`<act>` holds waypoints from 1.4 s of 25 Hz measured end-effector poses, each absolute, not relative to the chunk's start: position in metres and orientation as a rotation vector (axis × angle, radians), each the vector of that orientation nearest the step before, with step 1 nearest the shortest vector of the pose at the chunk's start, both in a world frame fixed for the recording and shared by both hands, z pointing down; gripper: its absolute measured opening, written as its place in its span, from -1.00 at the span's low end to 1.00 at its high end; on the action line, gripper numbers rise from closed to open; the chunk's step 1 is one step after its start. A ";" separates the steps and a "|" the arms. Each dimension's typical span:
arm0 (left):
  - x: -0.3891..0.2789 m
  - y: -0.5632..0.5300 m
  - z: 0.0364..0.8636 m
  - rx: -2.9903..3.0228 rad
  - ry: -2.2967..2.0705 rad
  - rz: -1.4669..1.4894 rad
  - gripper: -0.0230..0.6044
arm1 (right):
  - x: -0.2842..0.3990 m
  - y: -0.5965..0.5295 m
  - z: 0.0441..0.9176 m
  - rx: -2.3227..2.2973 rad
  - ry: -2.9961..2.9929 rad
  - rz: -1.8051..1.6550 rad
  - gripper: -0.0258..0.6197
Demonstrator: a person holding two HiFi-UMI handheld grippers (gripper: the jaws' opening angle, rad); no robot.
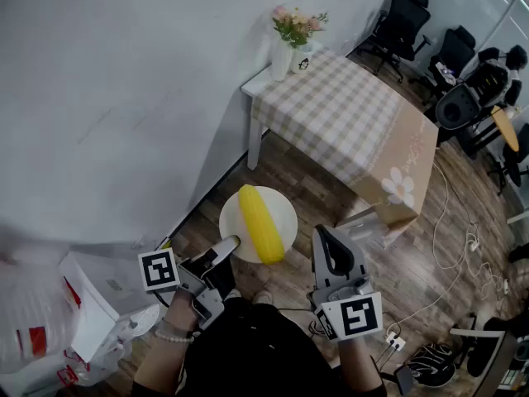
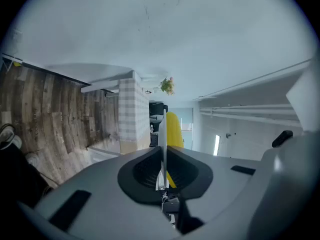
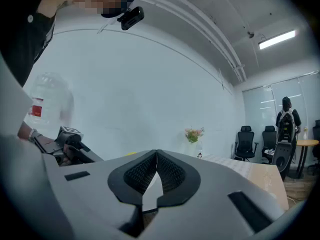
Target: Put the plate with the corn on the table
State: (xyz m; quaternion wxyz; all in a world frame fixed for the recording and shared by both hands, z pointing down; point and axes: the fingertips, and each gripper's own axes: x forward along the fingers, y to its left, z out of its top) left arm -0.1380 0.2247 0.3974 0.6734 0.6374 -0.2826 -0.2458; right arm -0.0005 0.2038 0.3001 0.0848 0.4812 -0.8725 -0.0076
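Note:
A round white plate (image 1: 283,209) carrying a yellow corn cob (image 1: 260,223) hangs above the wooden floor, short of the checked-cloth table (image 1: 331,114). My left gripper (image 1: 230,245) is shut on the plate's near-left rim. In the left gripper view the plate (image 2: 163,129) shows edge-on as a thin white line between the closed pads, with the corn (image 2: 173,128) behind it. My right gripper (image 1: 324,236) hovers just right of the plate, apart from it. Its jaws (image 3: 156,156) are shut with nothing between them.
A white vase of flowers (image 1: 293,44) stands on the table's far-left corner. Black office chairs (image 1: 401,23) sit beyond the table. A white box and plastic bags (image 1: 91,296) lie at the left by the wall. Cables (image 1: 463,246) trail over the floor at the right.

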 end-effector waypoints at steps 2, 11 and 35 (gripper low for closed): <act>-0.136 0.222 0.396 1.443 -0.632 -0.549 -0.83 | 0.001 0.202 0.301 1.437 -2.600 -0.023 -0.80; -0.130 0.215 0.395 1.459 -0.612 -0.540 -0.83 | 0.008 0.202 0.308 1.461 -2.634 0.138 -0.80; -0.126 0.214 0.391 1.491 -0.568 -0.513 -0.83 | -0.017 0.203 0.379 1.228 -2.708 1.838 -0.68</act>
